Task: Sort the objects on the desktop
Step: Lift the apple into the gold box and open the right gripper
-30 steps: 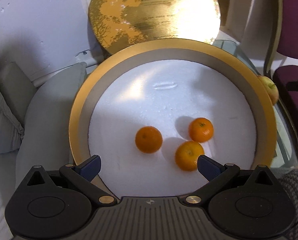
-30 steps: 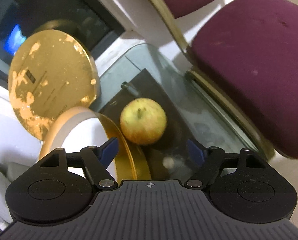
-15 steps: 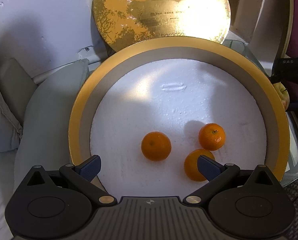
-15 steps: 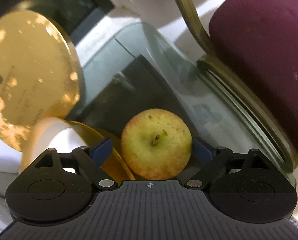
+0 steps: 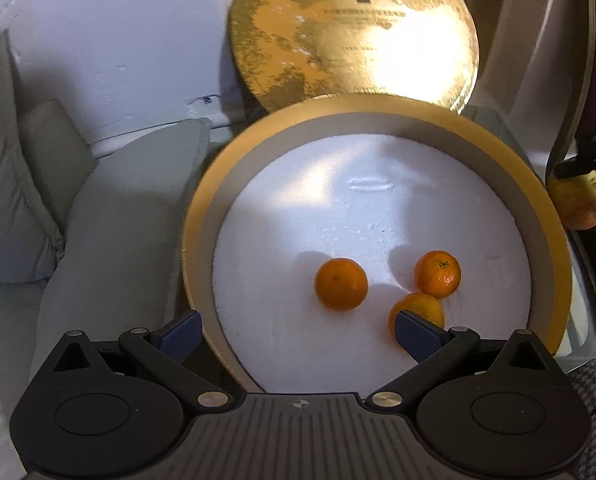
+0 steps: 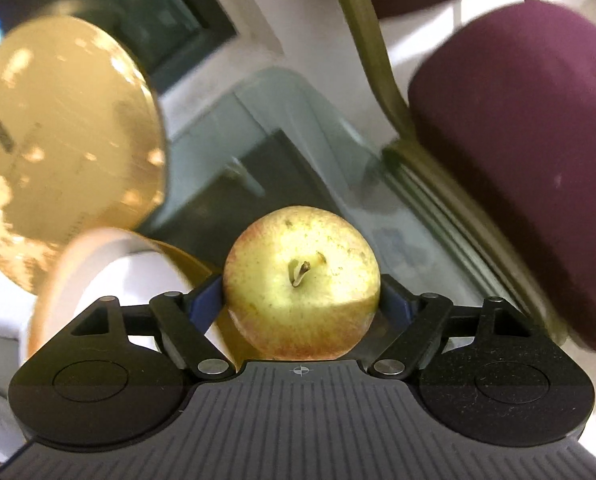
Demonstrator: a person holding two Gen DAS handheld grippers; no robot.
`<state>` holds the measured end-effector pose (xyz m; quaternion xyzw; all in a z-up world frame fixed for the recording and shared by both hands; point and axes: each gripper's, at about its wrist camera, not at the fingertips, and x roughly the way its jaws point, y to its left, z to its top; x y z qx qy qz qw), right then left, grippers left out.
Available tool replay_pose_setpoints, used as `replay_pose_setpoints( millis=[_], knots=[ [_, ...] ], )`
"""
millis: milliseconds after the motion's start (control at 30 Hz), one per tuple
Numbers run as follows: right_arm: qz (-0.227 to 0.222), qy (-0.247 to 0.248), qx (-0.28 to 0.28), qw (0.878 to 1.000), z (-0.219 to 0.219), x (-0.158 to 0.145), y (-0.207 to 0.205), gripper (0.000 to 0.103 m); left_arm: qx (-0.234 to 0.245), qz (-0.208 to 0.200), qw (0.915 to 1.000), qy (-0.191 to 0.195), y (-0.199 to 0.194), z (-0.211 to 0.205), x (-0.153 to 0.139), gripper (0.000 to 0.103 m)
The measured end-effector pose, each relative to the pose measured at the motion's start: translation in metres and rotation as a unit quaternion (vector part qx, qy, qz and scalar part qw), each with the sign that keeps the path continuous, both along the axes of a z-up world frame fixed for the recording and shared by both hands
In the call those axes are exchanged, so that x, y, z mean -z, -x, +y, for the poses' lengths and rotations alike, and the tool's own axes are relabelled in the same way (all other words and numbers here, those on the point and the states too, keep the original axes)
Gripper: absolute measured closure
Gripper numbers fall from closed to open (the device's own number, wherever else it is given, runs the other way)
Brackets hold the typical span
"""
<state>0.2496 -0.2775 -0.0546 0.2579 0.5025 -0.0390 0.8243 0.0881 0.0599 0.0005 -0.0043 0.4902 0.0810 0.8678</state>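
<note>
Your right gripper [image 6: 301, 305] has just squeezed in on the yellow apple [image 6: 301, 286] — both pads touch its sides, stem facing you, just past the right rim of the round gold box [image 5: 554, 248] on the glass desk [image 6: 306, 120]. Your left gripper [image 5: 298, 334] is wide open, holding nothing — three oranges [image 5: 341, 284] lie in the box near its front edge.

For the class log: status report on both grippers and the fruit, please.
Right gripper just closed on apple, pads touching. Left gripper open over round box; three oranges inside. Nothing blocking.
</note>
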Motion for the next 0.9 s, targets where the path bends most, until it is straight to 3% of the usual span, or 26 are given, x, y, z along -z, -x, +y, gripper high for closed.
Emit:
replay_pose_setpoints(
  millis=[200, 333, 633, 900],
  knots=[
    [-0.069, 0.015, -0.049, 0.996, 0.032, -0.061, 0.019, 0.021, -0.052, -0.026, 0.9983, 0.011, 0.015, 0.033, -0.013, 0.001],
    [-0.085, 0.009, -0.109, 0.990, 0.076, -0.073, 0.019, 0.021, -0.104, -0.036, 0.9939, 0.003, 0.021, 0.063, -0.018, 0.001],
    [-0.026, 0.007, -0.217, 0.976, 0.182, -0.022, 0.008, 0.021, -0.147, -0.009, 0.9890, 0.010, 0.029, 0.104, 0.000, 0.001],
    [0.009, 0.021, -0.266, 0.964, 0.226, 0.009, -0.001, 0.021, -0.148, 0.004, 0.9887, 0.025, 0.026, 0.111, 0.010, 0.001]
  ],
)
